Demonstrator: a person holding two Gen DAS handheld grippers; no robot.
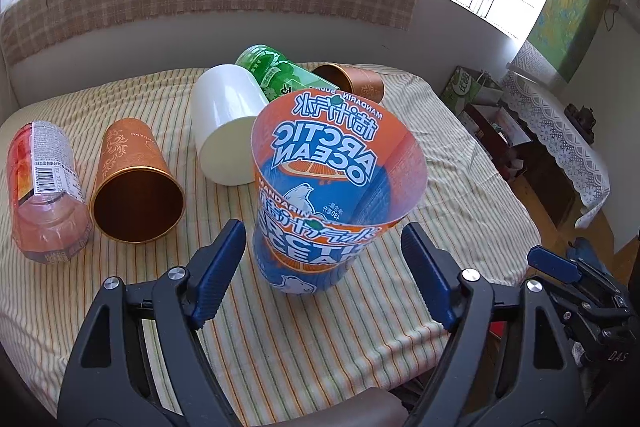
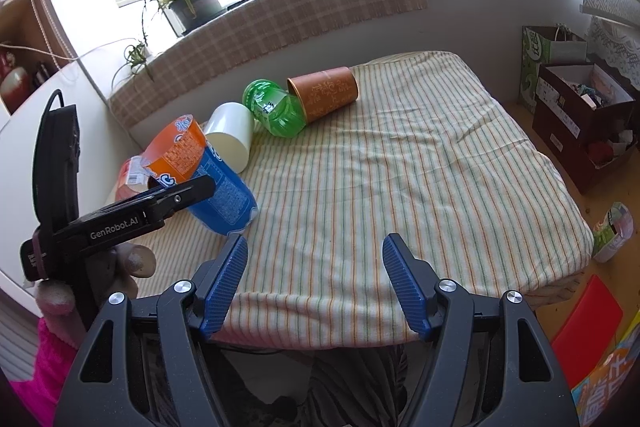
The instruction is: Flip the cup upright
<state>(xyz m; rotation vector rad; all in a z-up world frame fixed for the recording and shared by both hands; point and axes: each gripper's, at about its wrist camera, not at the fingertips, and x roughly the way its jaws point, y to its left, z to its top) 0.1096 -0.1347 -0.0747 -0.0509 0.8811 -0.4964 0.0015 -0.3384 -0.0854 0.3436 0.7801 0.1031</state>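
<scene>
Hiding pink bottle (image 2: 130, 173), Arctic Ocean cup (image 2: 216, 183), left gripper (image 2: 200, 187)

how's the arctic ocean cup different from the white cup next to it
The Arctic Ocean cup stands mouth-up between the open fingers of the left claw, while the white cup lies on its side. The Arctic Ocean cup is printed orange and blue with a polar bear; the white cup is plain. In the right wrist view the Arctic Ocean cup looks tilted, the white cup flat. Both rest on the striped cloth.
</scene>
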